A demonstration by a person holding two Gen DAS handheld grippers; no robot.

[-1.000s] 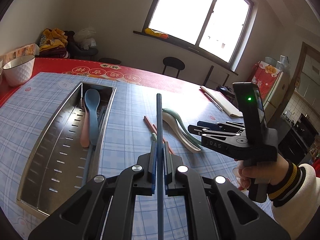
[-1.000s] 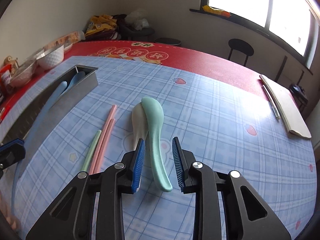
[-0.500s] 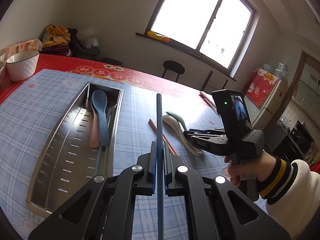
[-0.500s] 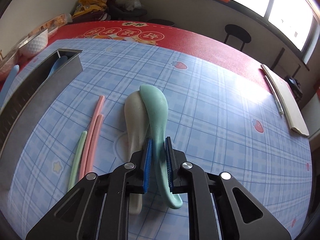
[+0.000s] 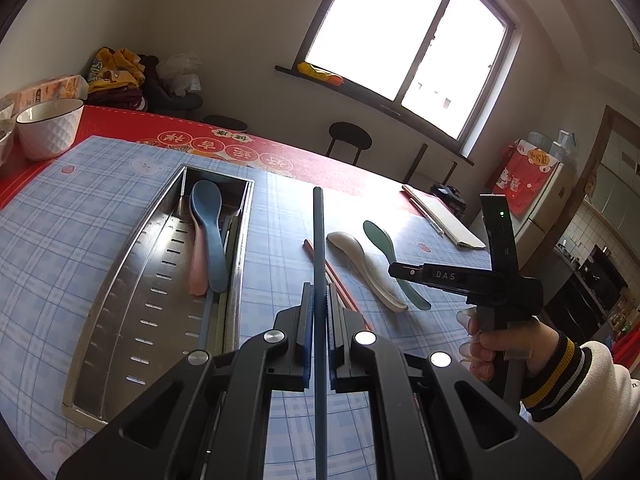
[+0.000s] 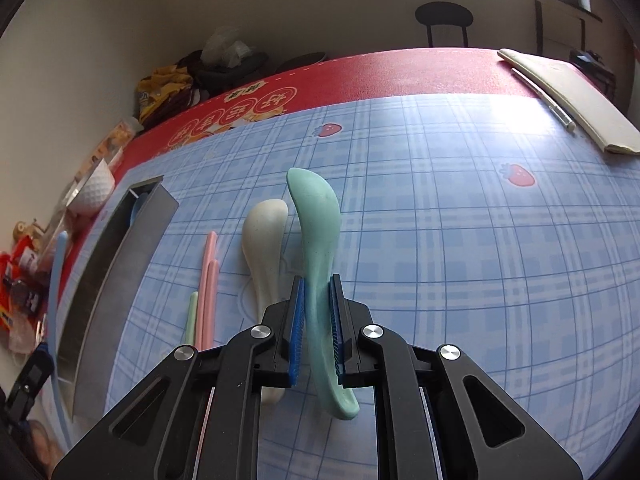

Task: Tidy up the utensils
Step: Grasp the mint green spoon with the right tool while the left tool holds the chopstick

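Observation:
My left gripper (image 5: 319, 300) is shut on a blue chopstick (image 5: 319, 248) and holds it above the table, right of the steel utensil tray (image 5: 120, 280). The tray holds a blue spoon (image 5: 210, 232), a pink spoon (image 5: 197, 268) and some chopsticks. My right gripper (image 6: 317, 312) is shut on the green spoon (image 6: 316, 224) and has it lifted off the cloth; it shows in the left wrist view (image 5: 394, 269) too. The white spoon (image 6: 264, 240) lies beside it. Two pink chopsticks (image 6: 209, 280) and a green chopstick (image 6: 191, 316) lie left of the white spoon.
A white bowl (image 5: 48, 128) stands at the table's far left. A folded cloth with a pen (image 6: 568, 100) lies at the far right edge. Snack packets (image 6: 24, 280) crowd the left side. Stools (image 5: 350, 138) stand beyond the table.
My right gripper closed on the green spoon's handle and lifted it off the white spoon. My left gripper rose and pulled back a little with the blue chopstick.

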